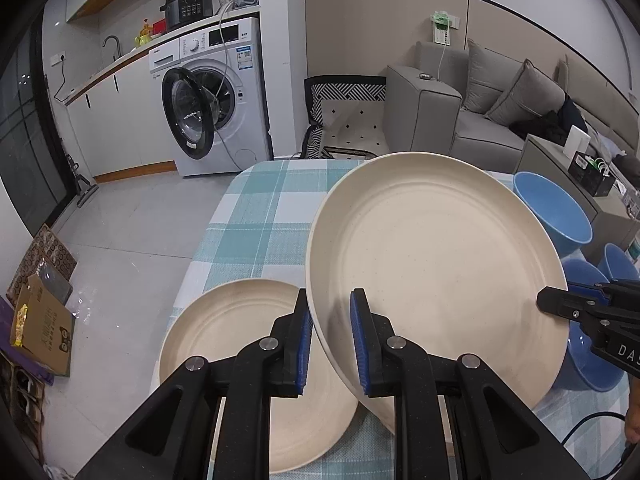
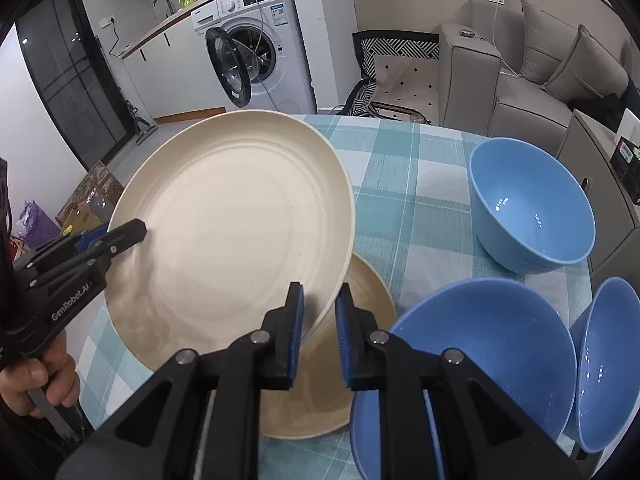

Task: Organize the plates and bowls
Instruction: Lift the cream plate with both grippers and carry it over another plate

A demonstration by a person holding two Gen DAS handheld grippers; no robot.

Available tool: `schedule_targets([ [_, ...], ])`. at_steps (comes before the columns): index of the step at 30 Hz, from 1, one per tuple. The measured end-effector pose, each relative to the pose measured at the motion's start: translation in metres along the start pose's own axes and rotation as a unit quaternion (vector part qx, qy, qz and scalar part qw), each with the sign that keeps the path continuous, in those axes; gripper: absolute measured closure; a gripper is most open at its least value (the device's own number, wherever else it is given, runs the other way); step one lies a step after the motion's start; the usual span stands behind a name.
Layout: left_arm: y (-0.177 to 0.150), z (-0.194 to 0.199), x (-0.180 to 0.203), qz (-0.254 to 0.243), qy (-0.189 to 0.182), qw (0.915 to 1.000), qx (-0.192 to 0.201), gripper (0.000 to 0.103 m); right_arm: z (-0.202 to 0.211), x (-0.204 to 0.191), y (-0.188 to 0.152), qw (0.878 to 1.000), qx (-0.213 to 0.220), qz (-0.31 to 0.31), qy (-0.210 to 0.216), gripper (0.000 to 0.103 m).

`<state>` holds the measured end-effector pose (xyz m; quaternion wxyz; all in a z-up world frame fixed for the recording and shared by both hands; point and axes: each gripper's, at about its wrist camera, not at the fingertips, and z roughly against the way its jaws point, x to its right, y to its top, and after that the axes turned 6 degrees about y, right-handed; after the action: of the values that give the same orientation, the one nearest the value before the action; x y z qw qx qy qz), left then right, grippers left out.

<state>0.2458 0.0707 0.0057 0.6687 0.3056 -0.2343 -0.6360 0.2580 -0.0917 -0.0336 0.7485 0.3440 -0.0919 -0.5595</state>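
- Above a table (image 2: pixel 420 168) covered in a teal-and-white checked cloth, a large cream plate (image 2: pixel 228 236) is held in the air, tilted, between two hand-held grippers.
- The left gripper (image 1: pixel 329 334) pinches the plate's near rim from the left side; its blue-padded fingers (image 1: pixel 359 340) sit on either face of the rim.
- The right gripper (image 2: pixel 319 314) pinches the opposite edge in the same way, one finger over the plate and one under.
- A second cream plate (image 1: pixel 224 344) lies flat on the cloth, partly beneath the raised one and not touching it, as far as can be told.
- Three blue bowls stand to the right: a far bowl (image 2: pixel 532 208) upright and alone, a near bowl (image 2: pixel 480 360) just beside the flat plate, and a third bowl (image 2: pixel 612 360) tilted at the table's right edge.
- Judged from this, the step in hand is stacking the plates; the bowls are not yet gathered.
- The next move likely calls for levelling the raised plate, centring it over the flat one, lowering it, then letting both grippers release together so it does not slide off.
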Motion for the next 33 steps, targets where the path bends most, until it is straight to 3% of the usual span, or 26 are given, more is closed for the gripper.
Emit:
schedule_targets([
  [19, -0.048, 0.013, 0.001, -0.011, -0.002, 0.9998, -0.016, 0.085, 0.003, -0.010, -0.050, 1.000, -0.015, 0.002, -0.001, 0.086],
  [33, -0.069, 0.003, 0.004, -0.020, -0.002, 0.9992, -0.033, 0.085, -0.005, -0.012, -0.070, 0.999, -0.037, -0.003, -0.005, 0.084],
])
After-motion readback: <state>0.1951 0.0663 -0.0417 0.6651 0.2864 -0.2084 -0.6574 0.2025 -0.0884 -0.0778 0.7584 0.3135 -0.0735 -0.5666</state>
